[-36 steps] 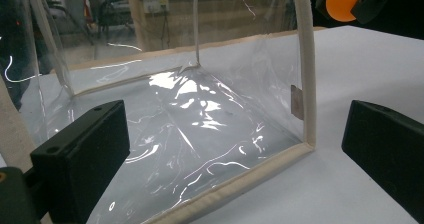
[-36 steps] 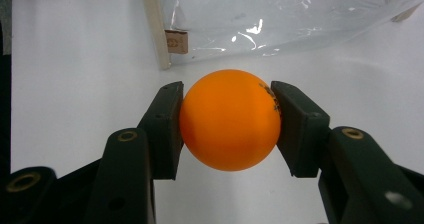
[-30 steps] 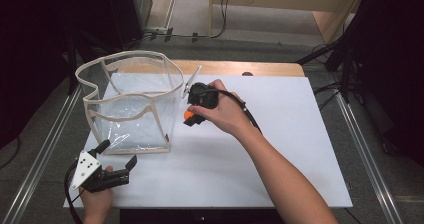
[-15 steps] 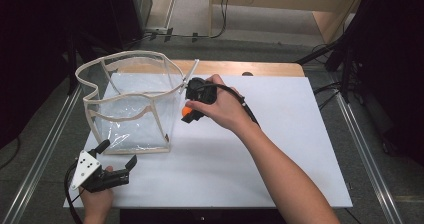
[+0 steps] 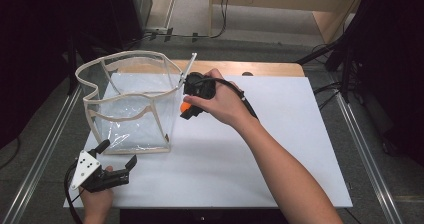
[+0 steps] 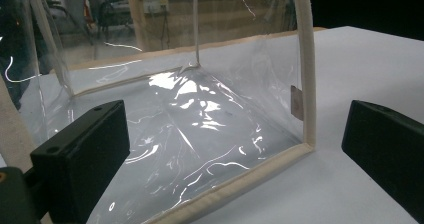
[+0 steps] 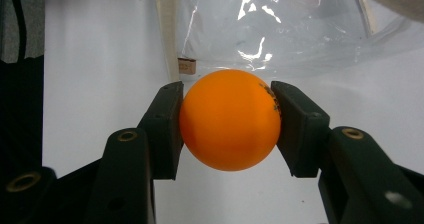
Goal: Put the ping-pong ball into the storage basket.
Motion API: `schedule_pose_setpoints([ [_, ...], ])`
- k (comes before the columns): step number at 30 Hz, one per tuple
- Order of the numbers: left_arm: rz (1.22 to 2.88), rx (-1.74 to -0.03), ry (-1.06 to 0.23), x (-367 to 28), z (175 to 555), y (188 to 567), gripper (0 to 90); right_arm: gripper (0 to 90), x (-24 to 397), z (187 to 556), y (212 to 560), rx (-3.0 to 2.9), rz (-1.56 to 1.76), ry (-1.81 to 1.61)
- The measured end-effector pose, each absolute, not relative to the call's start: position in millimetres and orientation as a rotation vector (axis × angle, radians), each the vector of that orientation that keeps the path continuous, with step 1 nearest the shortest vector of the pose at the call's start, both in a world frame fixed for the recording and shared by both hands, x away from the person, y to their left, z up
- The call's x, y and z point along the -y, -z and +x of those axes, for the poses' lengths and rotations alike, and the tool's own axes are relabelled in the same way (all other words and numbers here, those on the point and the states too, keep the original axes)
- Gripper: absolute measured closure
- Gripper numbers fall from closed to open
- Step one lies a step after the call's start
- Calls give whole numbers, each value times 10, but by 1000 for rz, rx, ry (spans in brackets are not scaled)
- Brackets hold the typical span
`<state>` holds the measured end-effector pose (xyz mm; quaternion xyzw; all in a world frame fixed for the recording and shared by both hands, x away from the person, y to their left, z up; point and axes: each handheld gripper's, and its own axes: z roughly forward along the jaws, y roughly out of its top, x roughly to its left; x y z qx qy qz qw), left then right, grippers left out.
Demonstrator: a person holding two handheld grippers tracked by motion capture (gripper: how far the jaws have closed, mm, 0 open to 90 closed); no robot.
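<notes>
Right claw (image 7: 227,129) clenched on smooth orange plastic ball (image 7: 229,119), its small dark print unreadable, beside clear beige-trimmed plastic bag (image 5: 132,101); left claw (image 5: 117,159) released over white bench (image 5: 280,134).

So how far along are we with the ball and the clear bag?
Done: the right gripper has the orange ball clamped, held beside the clear bag, whose top stands open. In hand: carrying it. Left: the ball is not in the bag yet. The left gripper waits open near the bag's front.
</notes>
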<state>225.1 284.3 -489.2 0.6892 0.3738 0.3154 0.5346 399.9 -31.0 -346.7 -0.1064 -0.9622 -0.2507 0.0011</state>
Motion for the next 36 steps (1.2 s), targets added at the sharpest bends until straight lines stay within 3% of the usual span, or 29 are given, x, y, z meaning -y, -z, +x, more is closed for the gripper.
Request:
schedule_pose_setpoints([
  [36, 1643, -889, -750, -2846, 2253, 4891, 0, 479, 313, 4115, 3081, 3032, -306, 794],
])
